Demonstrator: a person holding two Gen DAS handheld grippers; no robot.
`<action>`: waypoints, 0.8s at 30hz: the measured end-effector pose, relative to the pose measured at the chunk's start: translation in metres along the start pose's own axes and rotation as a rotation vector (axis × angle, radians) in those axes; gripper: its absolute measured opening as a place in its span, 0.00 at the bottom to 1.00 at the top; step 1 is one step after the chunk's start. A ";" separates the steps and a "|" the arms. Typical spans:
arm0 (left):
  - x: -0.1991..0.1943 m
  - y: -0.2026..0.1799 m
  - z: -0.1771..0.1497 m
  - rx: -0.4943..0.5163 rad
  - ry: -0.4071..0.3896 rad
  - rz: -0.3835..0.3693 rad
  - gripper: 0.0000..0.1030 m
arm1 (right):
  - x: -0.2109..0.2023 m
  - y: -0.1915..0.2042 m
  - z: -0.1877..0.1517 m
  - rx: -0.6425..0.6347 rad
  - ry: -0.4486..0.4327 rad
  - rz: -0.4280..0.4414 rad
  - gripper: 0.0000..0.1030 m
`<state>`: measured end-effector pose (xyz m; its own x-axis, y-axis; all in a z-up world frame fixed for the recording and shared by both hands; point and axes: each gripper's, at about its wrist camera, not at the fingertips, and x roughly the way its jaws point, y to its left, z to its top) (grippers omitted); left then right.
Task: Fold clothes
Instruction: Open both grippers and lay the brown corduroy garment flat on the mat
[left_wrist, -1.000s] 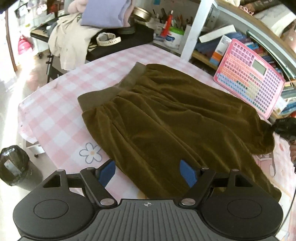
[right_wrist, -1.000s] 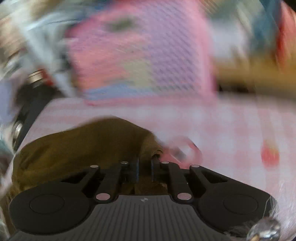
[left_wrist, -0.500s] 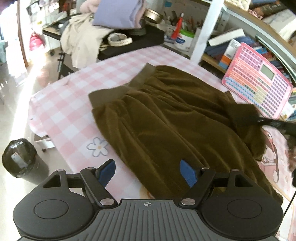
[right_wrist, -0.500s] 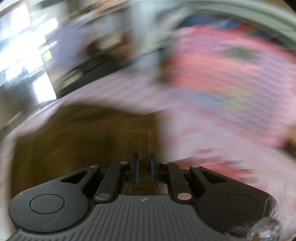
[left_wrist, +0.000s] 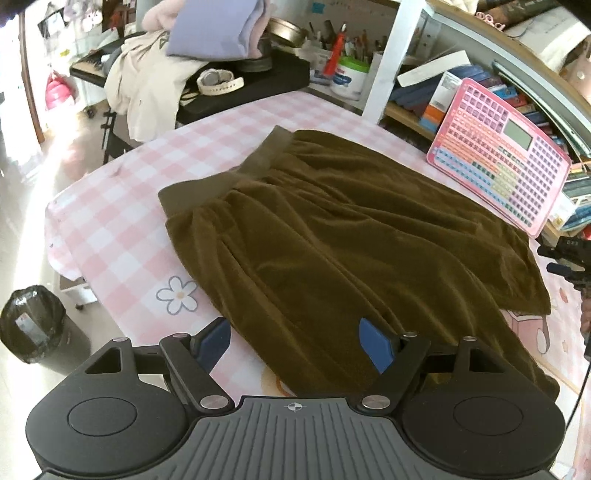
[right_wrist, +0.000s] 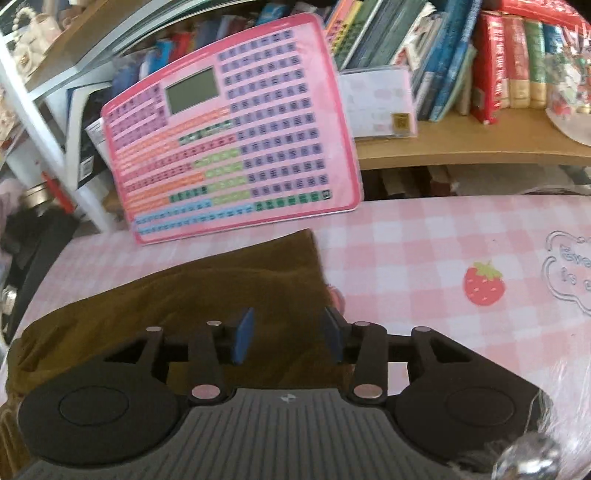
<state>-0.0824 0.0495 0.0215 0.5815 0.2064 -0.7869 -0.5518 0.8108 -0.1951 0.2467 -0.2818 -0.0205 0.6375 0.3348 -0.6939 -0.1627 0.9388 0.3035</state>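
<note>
1. Two grippers are in play, and both hold nothing. The left gripper (left_wrist: 295, 341) is spread wide, its blue pads (left_wrist: 375, 343) hovering over the near hem of the garment. The right gripper (right_wrist: 287, 336) is parted to about half its span, directly above the garment's corner, with no cloth between its fingers.
2. The task item, an olive-brown velvet skirt (left_wrist: 332, 236), lies spread flat on the pink-checked counter (left_wrist: 110, 221). In the left wrist view its elastic waistband (left_wrist: 229, 177) sits at 11 o'clock and the hem runs from 6 o'clock round to 3 o'clock.
3. Judged step: taking hold of the hem before the first fold. No fold is yet made.
4. To do this well, lower each gripper onto a hem corner and pinch both layers of velvet, not the top layer alone.
5. Close fully before lifting; velvet pile will probably slip in a shallow pinch.
6. Carry both corners together toward the waistband at 11 o'clock, keeping the edge taut so the gathers do not bunch.
7. Keep the right gripper clear of the pink toy keyboard (right_wrist: 236, 122), which leans against the shelf at 12 o'clock in the right wrist view, just beyond the skirt.
8. Containers: a white tub (left_wrist: 349, 79) at 12 o'clock holds pens and brushes; the bookshelf (right_wrist: 461, 147) carries upright books; a black-bagged waste bin (left_wrist: 31, 328) stands on the floor at 9 o'clock, contents not visible.
</note>
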 end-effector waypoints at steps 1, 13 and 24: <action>-0.001 0.001 0.000 -0.001 -0.002 0.003 0.76 | -0.002 -0.001 0.001 -0.019 -0.004 -0.012 0.38; 0.000 0.010 0.001 -0.021 -0.008 0.001 0.76 | 0.011 -0.005 -0.018 -0.150 0.105 -0.029 0.00; 0.019 0.045 0.034 -0.042 -0.061 -0.033 0.76 | -0.072 0.020 -0.052 -0.152 0.049 -0.002 0.25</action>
<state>-0.0761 0.1081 0.0175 0.6342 0.2143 -0.7429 -0.5557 0.7943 -0.2453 0.1585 -0.2826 0.0015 0.6012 0.3330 -0.7264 -0.2762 0.9396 0.2022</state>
